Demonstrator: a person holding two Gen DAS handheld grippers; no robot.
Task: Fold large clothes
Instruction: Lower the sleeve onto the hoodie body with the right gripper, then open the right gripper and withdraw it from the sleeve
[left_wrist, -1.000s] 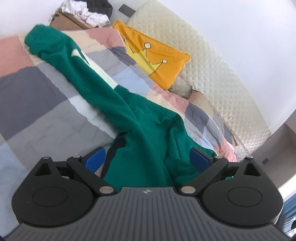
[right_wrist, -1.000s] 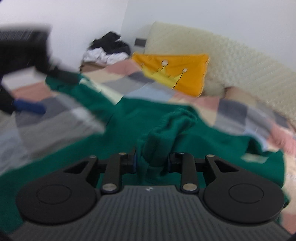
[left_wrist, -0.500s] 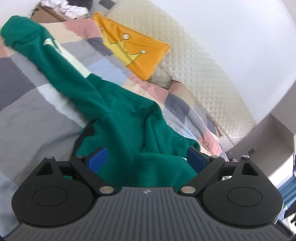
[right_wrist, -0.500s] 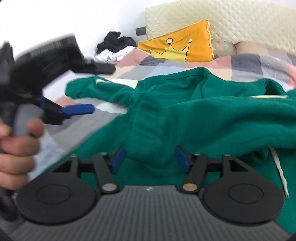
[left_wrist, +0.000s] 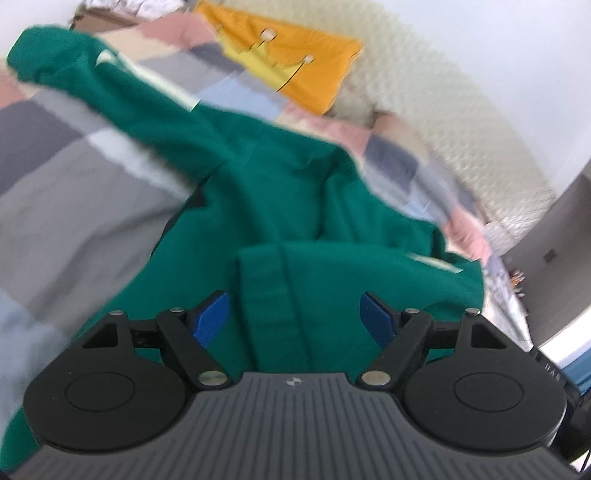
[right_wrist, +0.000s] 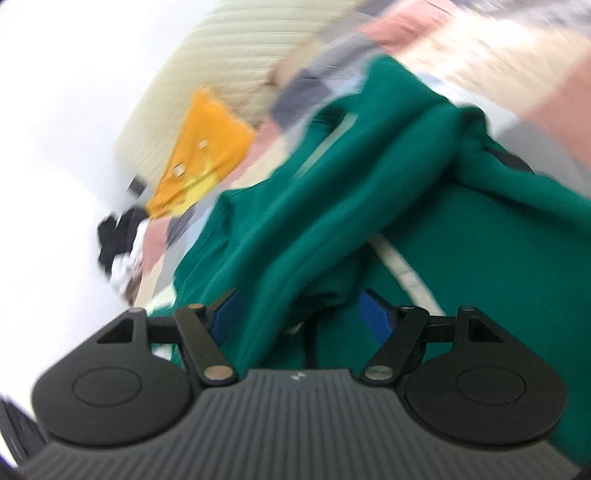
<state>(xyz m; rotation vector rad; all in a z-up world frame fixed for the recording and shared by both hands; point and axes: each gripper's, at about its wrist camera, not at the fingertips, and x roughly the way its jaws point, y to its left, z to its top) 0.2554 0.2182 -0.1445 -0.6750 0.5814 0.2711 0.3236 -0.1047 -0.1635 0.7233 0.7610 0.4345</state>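
Note:
A large green hoodie (left_wrist: 280, 192) lies crumpled on a patchwork bedspread (left_wrist: 70, 192), one sleeve stretched to the far left. A ribbed green band of it lies between the open blue fingers of my left gripper (left_wrist: 295, 317), which are not closed on it. In the blurred, tilted right wrist view the hoodie (right_wrist: 424, 206) fills the middle, with a white drawcord (right_wrist: 402, 269) across it. My right gripper (right_wrist: 299, 314) is open, with a fold of green cloth between its fingers.
An orange crown-print pillow (left_wrist: 295, 70) leans on the cream quilted headboard (left_wrist: 443, 125) at the back. A pile of black and white clothes (right_wrist: 118, 254) sits beyond the bed's far corner. A white wall lies behind.
My right gripper has opened, letting go of the green cloth, and has swung and tilted sharply. My left gripper has stayed open and moved over the hoodie's ribbed band.

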